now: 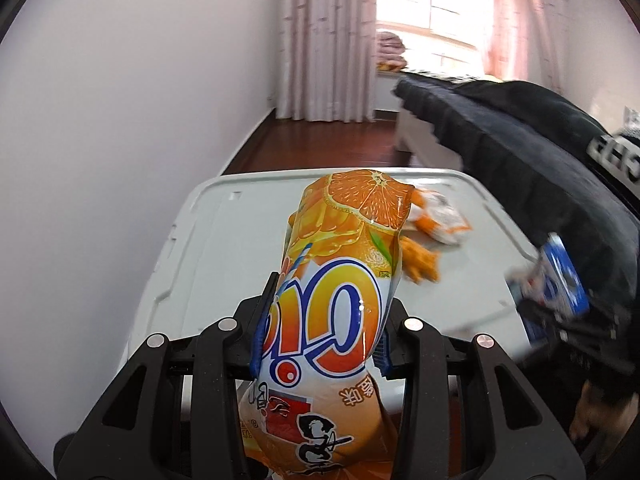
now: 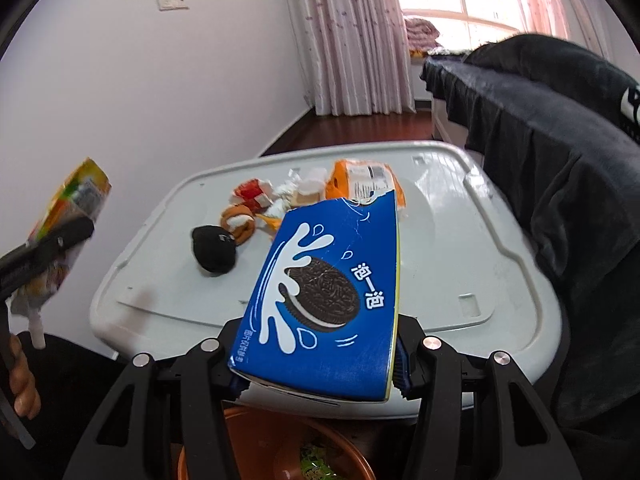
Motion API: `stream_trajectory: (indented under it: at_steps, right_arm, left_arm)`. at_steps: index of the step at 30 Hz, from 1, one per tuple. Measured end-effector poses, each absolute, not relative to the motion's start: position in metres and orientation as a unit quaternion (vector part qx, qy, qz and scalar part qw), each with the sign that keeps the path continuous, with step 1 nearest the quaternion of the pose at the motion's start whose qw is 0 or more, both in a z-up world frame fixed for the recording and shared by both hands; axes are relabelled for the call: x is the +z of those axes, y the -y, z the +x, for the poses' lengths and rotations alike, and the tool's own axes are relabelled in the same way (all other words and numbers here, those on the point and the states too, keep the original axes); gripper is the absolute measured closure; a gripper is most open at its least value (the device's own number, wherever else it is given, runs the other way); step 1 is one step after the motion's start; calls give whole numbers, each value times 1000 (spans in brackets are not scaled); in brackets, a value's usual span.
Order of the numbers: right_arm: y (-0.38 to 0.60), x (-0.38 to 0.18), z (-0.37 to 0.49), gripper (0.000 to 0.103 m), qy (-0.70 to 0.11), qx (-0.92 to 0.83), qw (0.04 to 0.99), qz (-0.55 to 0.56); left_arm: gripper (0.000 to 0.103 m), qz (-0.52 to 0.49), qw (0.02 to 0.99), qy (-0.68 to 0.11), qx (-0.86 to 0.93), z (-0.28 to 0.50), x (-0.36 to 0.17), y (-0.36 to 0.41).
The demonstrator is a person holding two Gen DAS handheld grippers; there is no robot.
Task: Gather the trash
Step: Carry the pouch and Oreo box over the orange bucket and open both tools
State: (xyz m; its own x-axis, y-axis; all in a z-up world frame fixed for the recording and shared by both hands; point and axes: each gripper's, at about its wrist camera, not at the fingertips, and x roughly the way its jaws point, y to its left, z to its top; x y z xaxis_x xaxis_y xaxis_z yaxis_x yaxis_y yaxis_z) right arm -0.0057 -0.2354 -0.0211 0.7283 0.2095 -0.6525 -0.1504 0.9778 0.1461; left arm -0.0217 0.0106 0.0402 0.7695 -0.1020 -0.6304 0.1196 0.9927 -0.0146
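Note:
My left gripper (image 1: 322,344) is shut on an orange snack pouch (image 1: 340,276) printed with an orange slice, and holds it lifted above the white plastic lid (image 1: 216,240). My right gripper (image 2: 320,376) is shut on a blue cookie box (image 2: 332,296) with a torn top, raised over the lid's near edge. Left on the lid (image 2: 460,240) are an orange wrapper (image 2: 364,180), a red and white wrapper (image 2: 252,194), crumpled white paper (image 2: 304,188), a brown ring-shaped scrap (image 2: 240,220) and a black lump (image 2: 214,250). The right wrist view shows the pouch (image 2: 76,192) at the far left.
A brown round bin (image 2: 260,432) with something green inside sits below the lid's near edge, under my right gripper. A bed with dark covers (image 2: 560,140) borders the lid's right side. The white wall lies to the left, with curtains and a window beyond. A hand (image 2: 22,380) shows at lower left.

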Motion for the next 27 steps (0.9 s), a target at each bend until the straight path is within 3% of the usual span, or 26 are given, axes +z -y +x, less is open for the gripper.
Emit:
stream_trajectory:
  at_steps: [12,27]
  right_arm:
    - [240,1,-89,50,-355,133,925,15]
    - [222,-49,-120,50,-429,157,889,13]
  left_arm:
    - [65,59,919,-371,-118,-87,11,20]
    - [65,57,880,-454,-125,-110,-41,20]
